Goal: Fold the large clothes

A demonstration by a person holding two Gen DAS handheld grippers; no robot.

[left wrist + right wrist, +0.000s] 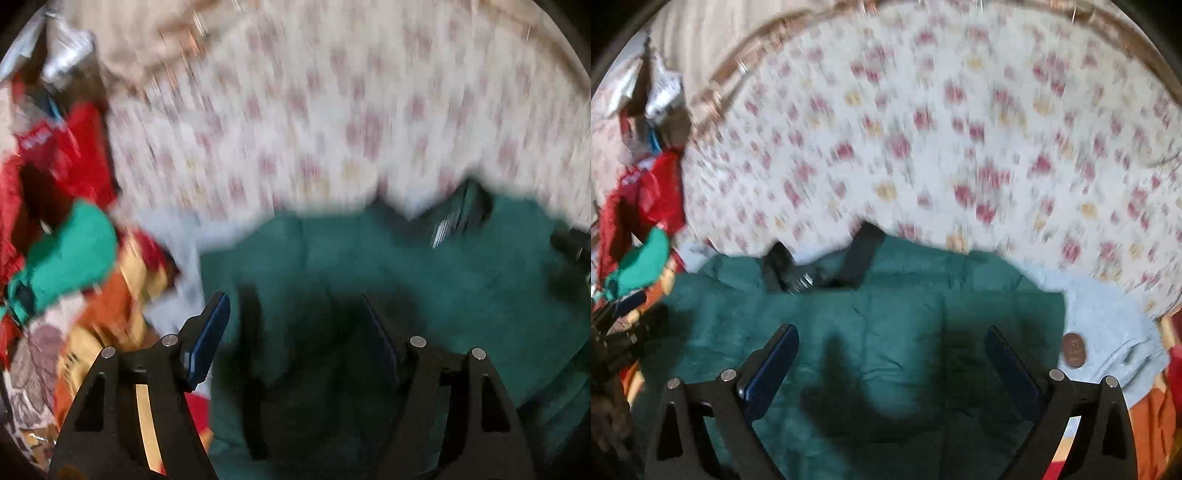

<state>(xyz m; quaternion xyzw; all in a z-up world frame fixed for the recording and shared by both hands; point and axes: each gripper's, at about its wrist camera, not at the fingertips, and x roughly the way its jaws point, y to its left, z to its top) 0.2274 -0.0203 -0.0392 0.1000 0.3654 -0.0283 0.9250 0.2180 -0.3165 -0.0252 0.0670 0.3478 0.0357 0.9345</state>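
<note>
A white bedsheet (923, 147) with small red and yellow flowers covers the surface ahead of you, blurred in both views. On it, nearest you, lies the dark green garment (886, 332), spread flat, its long axis running from 9 to 3 o'clock across the right wrist view, its far edge meeting the sheet. A pale blue cloth (1108, 332) sticks out from under it at 3 o'clock, with a brown oval patch (1074, 350) whose writing is too small to read. A heap of red, bright green and orange clothes (66, 240) sits at 9 o'clock.

Your left tongs (295, 332) are spread wide above the green garment, pinching nothing. Your right tongs (890, 354) are spread just as wide over the same garment, empty too. White lettering shows on a red item (37, 138), unreadable through the blur.
</note>
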